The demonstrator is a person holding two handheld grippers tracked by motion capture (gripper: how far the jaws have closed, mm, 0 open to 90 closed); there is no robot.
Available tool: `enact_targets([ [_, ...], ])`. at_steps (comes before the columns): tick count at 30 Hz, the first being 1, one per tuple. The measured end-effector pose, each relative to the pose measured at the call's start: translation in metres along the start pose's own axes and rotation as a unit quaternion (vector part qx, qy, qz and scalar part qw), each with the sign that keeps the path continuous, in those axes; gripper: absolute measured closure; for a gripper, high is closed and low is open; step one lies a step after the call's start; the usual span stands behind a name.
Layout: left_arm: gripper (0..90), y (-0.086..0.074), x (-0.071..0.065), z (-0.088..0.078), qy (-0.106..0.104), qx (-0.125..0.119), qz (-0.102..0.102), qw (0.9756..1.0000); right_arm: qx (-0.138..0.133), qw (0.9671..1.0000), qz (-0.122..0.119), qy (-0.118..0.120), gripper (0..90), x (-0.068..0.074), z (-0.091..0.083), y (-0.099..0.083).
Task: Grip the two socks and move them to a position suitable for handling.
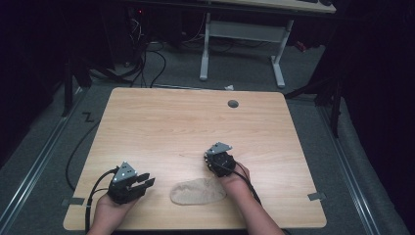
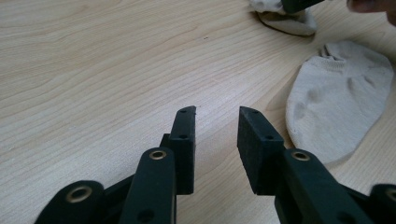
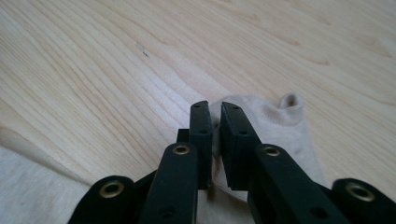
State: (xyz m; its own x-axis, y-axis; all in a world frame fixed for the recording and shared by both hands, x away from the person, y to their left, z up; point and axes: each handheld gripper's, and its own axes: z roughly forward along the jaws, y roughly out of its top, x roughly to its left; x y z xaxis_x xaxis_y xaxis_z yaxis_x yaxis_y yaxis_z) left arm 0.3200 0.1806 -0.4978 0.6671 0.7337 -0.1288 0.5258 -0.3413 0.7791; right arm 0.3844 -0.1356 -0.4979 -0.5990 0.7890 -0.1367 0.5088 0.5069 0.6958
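1. High view: a flat beige sock lies near the counter's near edge, between both hands. The right tongs work a second sock.
2. Left gripper view: left tongs spread, empty, over pale woodgrain.
3. Right gripper view: right tongs pinch the soft knit second sock; judged best to grip deeper before lifting.

Second sock (beige) cut off by top edge.
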Motion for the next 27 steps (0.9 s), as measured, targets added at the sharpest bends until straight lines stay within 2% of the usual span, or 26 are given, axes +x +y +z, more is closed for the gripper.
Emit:
enact_targets([
  [3,67.7,0.000,-0.002,0.001,-0.002,0.004,0.007,1.0000,-0.010,0.9999,0.001,-0.004,83.6,-0.002,-0.008,0.003],
  [7,67.7,0.000,-0.003,0.002,-0.001,0.004,0.009,1.0000,-0.035,0.9992,0.019,-0.009,83.4,-0.013,-0.021,0.008],
  [10,67.7,0.000,-0.003,0.002,0.000,0.004,0.008,1.0000,-0.052,0.9969,0.058,-0.005,83.2,-0.031,-0.030,0.007],
  [13,67.6,0.000,-0.001,0.000,0.001,0.001,0.005,1.0000,-0.058,0.9941,0.091,-0.013,83.2,-0.048,-0.035,0.002],
  [17,67.6,0.001,-0.001,0.000,0.002,0.001,0.003,1.0000,-0.050,0.9907,0.122,-0.036,82.6,-0.072,-0.035,-0.010],
  [20,67.5,0.001,-0.001,0.001,0.002,0.001,0.005,1.0000,-0.032,0.9886,0.138,-0.050,82.0,-0.088,-0.033,-0.024],
  [24,67.4,0.001,-0.001,0.002,0.003,0.004,0.007,1.0000,-0.015,0.9854,0.160,-0.058,81.6,-0.100,-0.030,-0.043],
  [27,67.1,0.001,-0.002,0.004,0.003,0.005,0.008,1.0000,-0.002,0.9840,0.167,-0.060,81.2,-0.103,-0.028,-0.057],
])
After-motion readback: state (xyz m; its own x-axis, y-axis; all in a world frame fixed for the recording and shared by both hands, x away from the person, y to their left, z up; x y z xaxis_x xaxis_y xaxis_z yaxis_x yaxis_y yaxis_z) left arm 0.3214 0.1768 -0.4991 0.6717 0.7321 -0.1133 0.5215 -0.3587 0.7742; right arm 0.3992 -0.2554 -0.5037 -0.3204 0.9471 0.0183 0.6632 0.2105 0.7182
